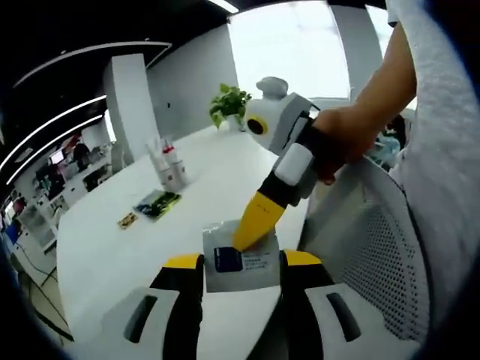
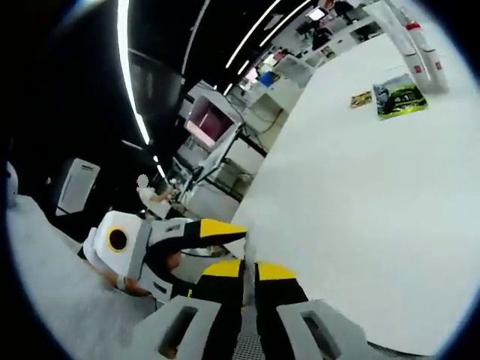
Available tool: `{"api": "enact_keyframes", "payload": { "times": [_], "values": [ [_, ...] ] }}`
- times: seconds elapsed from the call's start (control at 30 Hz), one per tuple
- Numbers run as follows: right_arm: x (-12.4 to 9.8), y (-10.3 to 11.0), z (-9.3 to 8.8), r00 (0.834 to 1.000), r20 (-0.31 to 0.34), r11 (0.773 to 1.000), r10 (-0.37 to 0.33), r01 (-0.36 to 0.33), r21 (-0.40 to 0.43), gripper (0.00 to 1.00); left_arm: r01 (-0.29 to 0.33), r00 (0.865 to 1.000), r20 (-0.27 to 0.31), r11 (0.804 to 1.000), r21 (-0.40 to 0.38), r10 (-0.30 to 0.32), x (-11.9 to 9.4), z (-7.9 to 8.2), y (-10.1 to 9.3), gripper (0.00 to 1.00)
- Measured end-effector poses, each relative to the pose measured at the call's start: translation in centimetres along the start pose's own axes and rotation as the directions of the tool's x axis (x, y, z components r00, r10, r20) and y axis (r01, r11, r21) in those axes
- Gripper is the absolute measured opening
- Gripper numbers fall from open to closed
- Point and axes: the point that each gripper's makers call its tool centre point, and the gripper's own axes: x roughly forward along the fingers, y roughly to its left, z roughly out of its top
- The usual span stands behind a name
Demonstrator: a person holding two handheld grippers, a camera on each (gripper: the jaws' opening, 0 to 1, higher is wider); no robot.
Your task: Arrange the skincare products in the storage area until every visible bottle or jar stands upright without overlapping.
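A flat white sachet [image 1: 247, 262] with a dark blue label hangs just over the near edge of the white table [image 1: 127, 255]. My right gripper [image 1: 251, 232], held by a hand, reaches in from the right and its yellow jaw lies across the sachet's top. In the right gripper view my right gripper [image 2: 248, 264] is shut on the sachet's thin edge [image 2: 247, 247]. My left gripper [image 1: 241, 261] stands open, the sachet filling the gap between its jaws. Two white bottles with red caps [image 1: 171, 165] stand upright far back on the table.
A green packet [image 1: 157, 202] and a small yellow packet [image 1: 127, 220] lie flat mid-table. A potted plant [image 1: 229, 105] stands at the far end. A white mesh chair [image 1: 375, 247] is close on the right. Office desks [image 2: 217, 150] lie beyond the table's edge.
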Motion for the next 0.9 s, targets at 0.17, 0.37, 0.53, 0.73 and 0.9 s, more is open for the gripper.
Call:
{"api": "enact_keyframes", "payload": {
  "times": [0.17,0.37,0.53,0.73,0.9],
  "values": [
    [-0.4,0.2,0.0,1.0,-0.007,1.0,0.007,-0.007,-0.02,0.0,0.017,1.0,0.021,1.0,-0.014,-0.017,0.1,0.3,-0.1,0.36],
    [-1.1,0.5,0.1,0.999,-0.02,0.996,0.025,-0.026,-0.085,0.0,0.037,0.998,0.044,0.998,-0.044,-0.035,0.1,0.7,-0.2,0.34],
    [-2.1,0.9,-0.2,0.998,-0.054,0.983,0.04,-0.049,-0.178,0.0,0.057,0.996,0.07,0.995,-0.082,-0.051,0.0,1.0,-0.4,0.38],
    [-3.1,1.4,-1.2,0.989,-0.127,0.953,0.076,-0.11,-0.284,0.0,0.182,0.981,0.104,0.956,-0.232,-0.162,0.0,1.3,-2.0,0.34],
    [-3.6,2.6,-1.7,0.974,-0.185,0.92,0.132,-0.19,-0.343,0.0,0.251,0.965,0.159,0.919,-0.306,-0.21,-0.2,2.0,-2.4,0.31]
  ]
}}
